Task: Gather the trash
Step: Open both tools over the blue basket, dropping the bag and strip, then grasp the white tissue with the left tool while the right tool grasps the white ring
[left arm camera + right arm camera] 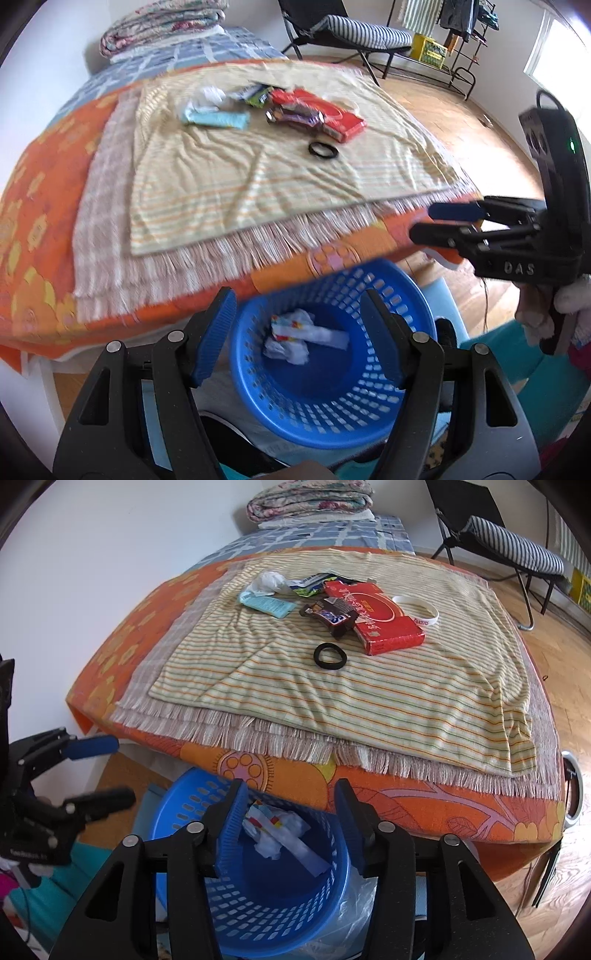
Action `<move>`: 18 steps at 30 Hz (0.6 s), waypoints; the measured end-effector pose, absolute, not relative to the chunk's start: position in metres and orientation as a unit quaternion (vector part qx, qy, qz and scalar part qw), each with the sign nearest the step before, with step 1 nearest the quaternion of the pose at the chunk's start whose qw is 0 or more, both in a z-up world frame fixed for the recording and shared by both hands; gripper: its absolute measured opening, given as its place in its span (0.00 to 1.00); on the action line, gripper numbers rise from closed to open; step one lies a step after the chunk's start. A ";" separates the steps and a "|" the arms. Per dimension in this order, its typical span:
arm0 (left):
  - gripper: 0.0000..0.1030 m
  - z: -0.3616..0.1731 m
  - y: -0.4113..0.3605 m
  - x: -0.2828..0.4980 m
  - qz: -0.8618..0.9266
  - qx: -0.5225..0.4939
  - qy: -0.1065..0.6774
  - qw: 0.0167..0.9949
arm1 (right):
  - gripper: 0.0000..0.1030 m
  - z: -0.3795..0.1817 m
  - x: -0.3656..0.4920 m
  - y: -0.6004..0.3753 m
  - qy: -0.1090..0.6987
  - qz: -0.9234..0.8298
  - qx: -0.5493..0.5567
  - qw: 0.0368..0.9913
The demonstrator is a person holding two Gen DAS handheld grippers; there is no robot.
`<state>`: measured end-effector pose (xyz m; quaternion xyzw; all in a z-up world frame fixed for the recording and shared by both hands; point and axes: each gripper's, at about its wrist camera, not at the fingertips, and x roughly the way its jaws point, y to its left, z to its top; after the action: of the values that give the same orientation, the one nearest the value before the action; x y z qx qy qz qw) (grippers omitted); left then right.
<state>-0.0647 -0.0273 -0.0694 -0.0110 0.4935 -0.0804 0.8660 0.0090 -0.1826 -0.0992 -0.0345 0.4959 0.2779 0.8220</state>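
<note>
Blue plastic basket (258,904) is sitting on the floor right at the foot of the bed, and both grippers are hanging over it. Crumpled white paper with some coloured print (280,830) is lying inside the basket, loose, not touching either set of pads.

Right gripper (291,829) is pointing down over the basket rim with its jaws parted and nothing pinched between them, so it's released. Left gripper (299,338) is standing noticeably wider, also gripping nothing, with the basket and the paper showing through the gap. From the left camera the right gripper is showing up at the right edge in a white-gloved hand (572,299), level with the edge of the bed.

Rest of the trash is sitting well apart from the grippers, up on the striped cloth (369,701) that's covering the orange floral bedspread (406,805):
- red flat box (376,620)
- dark candy bar wrapper (330,614) lying against the box's left side
- light blue packet (267,603) beside a scrunched white tissue (267,580)
- green and white wrappers (314,581) tucked behind the box
- white wristband (421,609) just right of the box
- black ring-shaped band (330,656) on its own, nearest the foot of the bed

Folded quilts (310,498) are piled at the far end of the bed, and a chair with a striped cushion (513,542) is standing on the wood floor.
</note>
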 end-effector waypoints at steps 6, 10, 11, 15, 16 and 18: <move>0.70 -0.053 -0.016 -0.040 -0.058 -0.010 0.480 0.875 | 0.52 -0.095 0.025 -0.191 0.496 0.269 -0.021 0.825; 0.70 -0.043 -0.006 -0.018 -0.044 -0.011 0.473 0.880 | 0.52 -0.085 0.045 -0.198 0.493 0.263 -0.023 0.829; 0.70 -0.041 -0.003 -0.012 -0.040 -0.013 0.472 0.881 | 0.53 -0.082 0.050 -0.200 0.491 0.261 -0.025 0.831; 0.70 -0.039 0.004 0.012 -0.041 -0.021 0.472 0.880 | 0.71 -0.070 0.076 -0.214 0.472 0.250 -0.017 0.845; 0.70 -0.040 0.006 0.019 -0.039 -0.021 0.473 0.880 | 0.71 -0.069 0.082 -0.217 0.468 0.247 -0.015 0.848; 0.70 -0.043 0.010 0.033 -0.043 -0.026 0.475 0.879 | 0.71 -0.067 0.100 -0.225 0.463 0.228 -0.005 0.857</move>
<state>0.0328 0.0098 -0.0431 -0.0258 0.4746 -0.0430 0.8788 0.0996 -0.2254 -0.0672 -0.0046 0.4629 0.2281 0.8566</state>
